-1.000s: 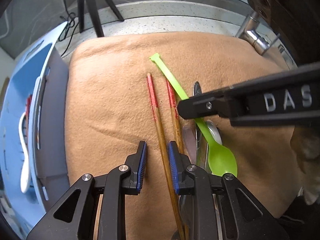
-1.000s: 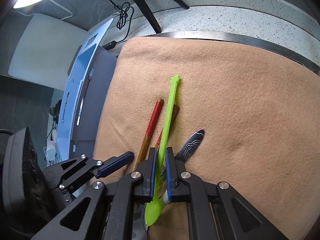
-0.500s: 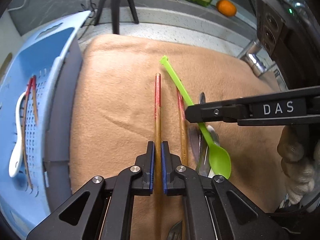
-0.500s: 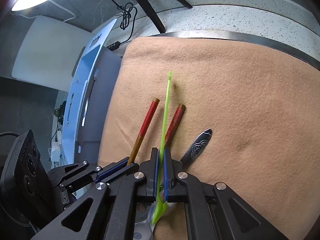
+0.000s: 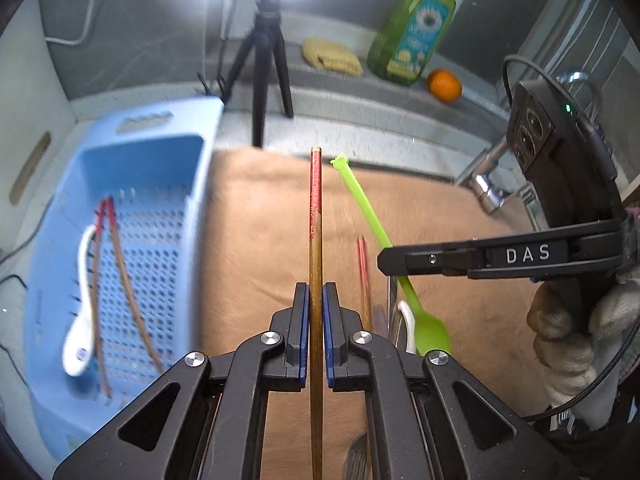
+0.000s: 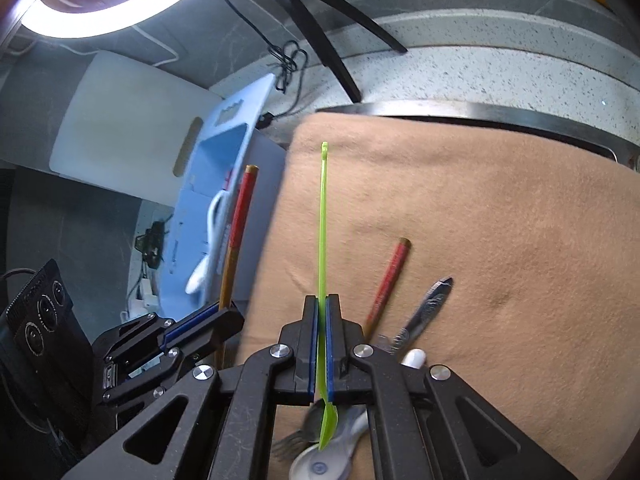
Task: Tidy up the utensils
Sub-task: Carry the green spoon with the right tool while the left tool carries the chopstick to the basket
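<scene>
My left gripper (image 5: 315, 304) is shut on a red-tipped wooden chopstick (image 5: 315, 216), lifted off the tan cloth (image 5: 256, 248) and pointing away from me. The right gripper (image 6: 322, 312) is shut on a green plastic spoon (image 6: 322, 216), raised edge-on above the cloth (image 6: 500, 220). In the left wrist view that spoon (image 5: 430, 330) hangs from the right gripper (image 5: 386, 258). A second red-tipped chopstick (image 6: 386, 284), a metal utensil handle (image 6: 430, 306), a white spoon (image 6: 320, 466) and a fork stay on the cloth. The blue basket (image 5: 168, 168) at left holds two chopsticks and a white spoon (image 5: 82, 320).
A black tripod (image 5: 264, 68), a green soap bottle (image 5: 414, 32), a yellow sponge (image 5: 330, 56) and an orange (image 5: 444, 86) stand along the back ledge. A chrome tap (image 5: 486, 184) is at the right, held by a gloved hand (image 5: 576, 332) is the right gripper's handle.
The left gripper closed on the chopstick and lifted it, tilting its view up toward the basket and back ledge. The right gripper tightened on the green spoon and raised it off the cloth.
</scene>
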Demonstrator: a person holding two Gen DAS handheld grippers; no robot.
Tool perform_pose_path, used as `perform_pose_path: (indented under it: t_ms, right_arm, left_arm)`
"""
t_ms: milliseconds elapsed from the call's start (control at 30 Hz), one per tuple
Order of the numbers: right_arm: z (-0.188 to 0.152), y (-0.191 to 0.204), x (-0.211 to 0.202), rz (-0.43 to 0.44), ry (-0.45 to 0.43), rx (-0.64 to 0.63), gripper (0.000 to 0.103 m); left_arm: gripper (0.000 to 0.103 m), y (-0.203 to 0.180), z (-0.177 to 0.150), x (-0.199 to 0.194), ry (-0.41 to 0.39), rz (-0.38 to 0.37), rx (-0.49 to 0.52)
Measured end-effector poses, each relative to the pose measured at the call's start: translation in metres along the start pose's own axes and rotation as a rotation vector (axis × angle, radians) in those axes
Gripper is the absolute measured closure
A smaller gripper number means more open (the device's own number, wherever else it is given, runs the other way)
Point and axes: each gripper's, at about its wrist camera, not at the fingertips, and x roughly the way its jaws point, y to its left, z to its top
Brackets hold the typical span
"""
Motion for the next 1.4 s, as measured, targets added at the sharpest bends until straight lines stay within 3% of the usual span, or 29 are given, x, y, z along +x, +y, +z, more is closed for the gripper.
perform_pose_path:
  t_ms: [267, 600, 1133, 1300, 1400]
  right_arm:
    - [0.012, 0.059, 0.002, 0.057, -0.039, -0.048, 0.1]
    - [0.022, 0.119, 0.057, 0.079, -0.007, -0.064, 0.1]
    - [0.036, 0.13, 0.094, 0.01, -0.014, -0.056, 0.097]
    - [0.038, 0.13, 0.094, -0.006, -0.017, -0.072, 0.096]
    - [0.037, 0.131, 0.09, -0.018, -0.028, -0.094, 0.093]
  left_arm:
    - [0.098, 0.049, 0.009, -0.036, -0.067, 0.04, -0.051]
    - [0.098, 0.108, 0.012, -0.04, -0.067, 0.062, -0.108]
    - [0.097, 0.145, 0.016, -0.025, -0.045, 0.087, -0.127]
    - [0.087, 0.149, 0.015, -0.028, -0.048, 0.114, -0.134]
    - [0.087, 0.149, 0.013, -0.033, -0.056, 0.128, -0.131]
